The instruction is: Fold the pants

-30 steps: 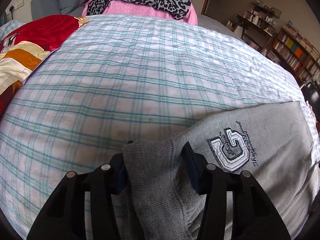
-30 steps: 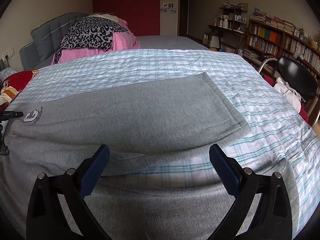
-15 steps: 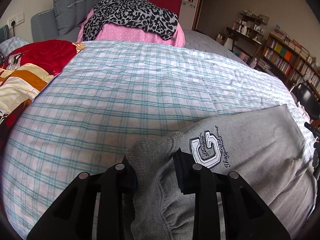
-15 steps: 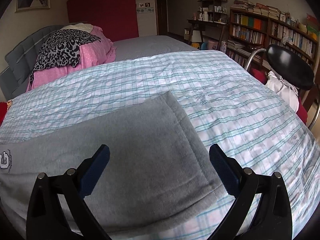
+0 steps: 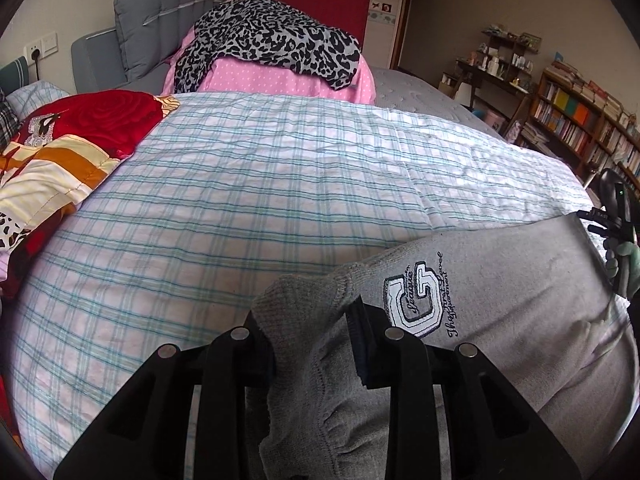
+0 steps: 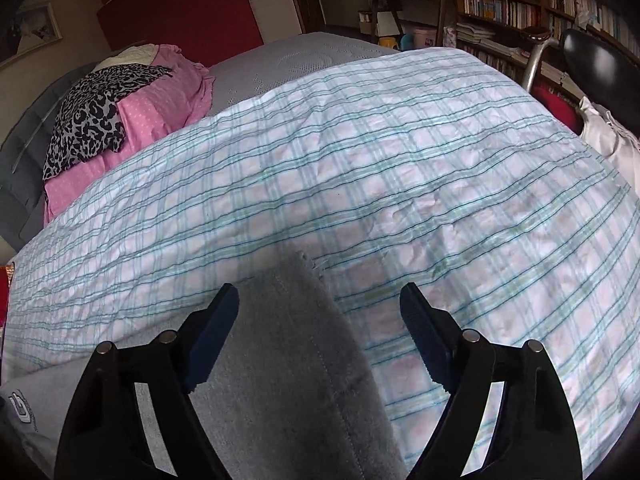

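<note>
There was one pair of grey pants (image 5: 500,304) and two grippers. The pants lay on the checked bed (image 5: 260,200), soft knit with a ribbed waistband and an embroidered white logo (image 5: 416,300). The left gripper (image 5: 308,332) was clenched on the bunched waistband, lifted a little since a second before. The right gripper (image 6: 320,332) had travelled to the leg hem (image 6: 300,312); its jaws had just been closing, the hem corner between them but untouched.
</note>
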